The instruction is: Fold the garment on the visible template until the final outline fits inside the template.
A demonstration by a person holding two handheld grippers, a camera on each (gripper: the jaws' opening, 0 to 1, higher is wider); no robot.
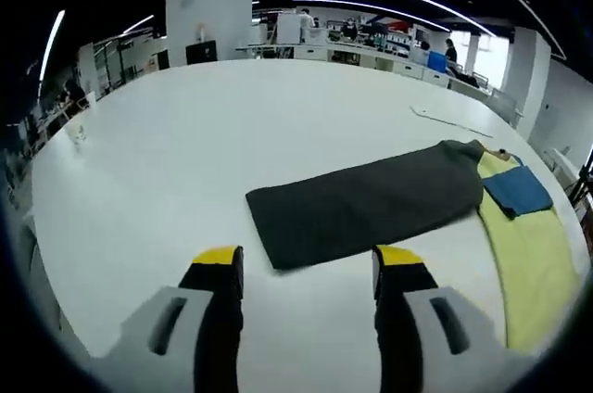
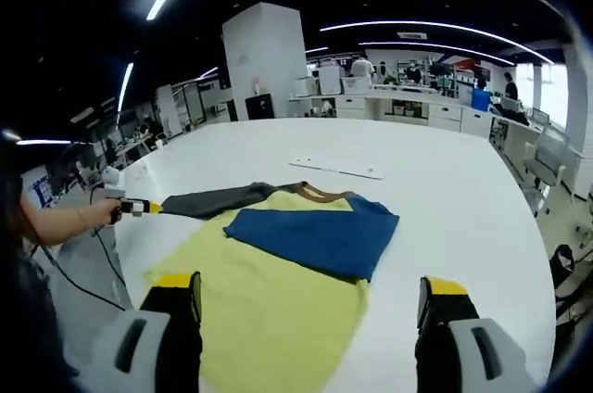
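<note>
Both grippers are spread and empty: the left gripper (image 1: 308, 272) sits just short of the dark sleeve (image 1: 366, 203), which runs away toward the yellow shirt (image 1: 523, 259), while the right gripper (image 2: 310, 305) hovers over that shirt's body, blue sleeve (image 2: 320, 235) folded across.

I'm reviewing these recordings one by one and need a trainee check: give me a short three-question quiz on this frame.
1. True or false: the blue sleeve is folded over the yellow body of the garment.
2. In the left gripper view, which part lies nearest the left tongs? A) dark grey sleeve B) blue sleeve C) collar
3. Fill in: both tongs, including the right tongs, are ____ and hold nothing.

Key: 1 true; 2 A; 3 open.
</note>
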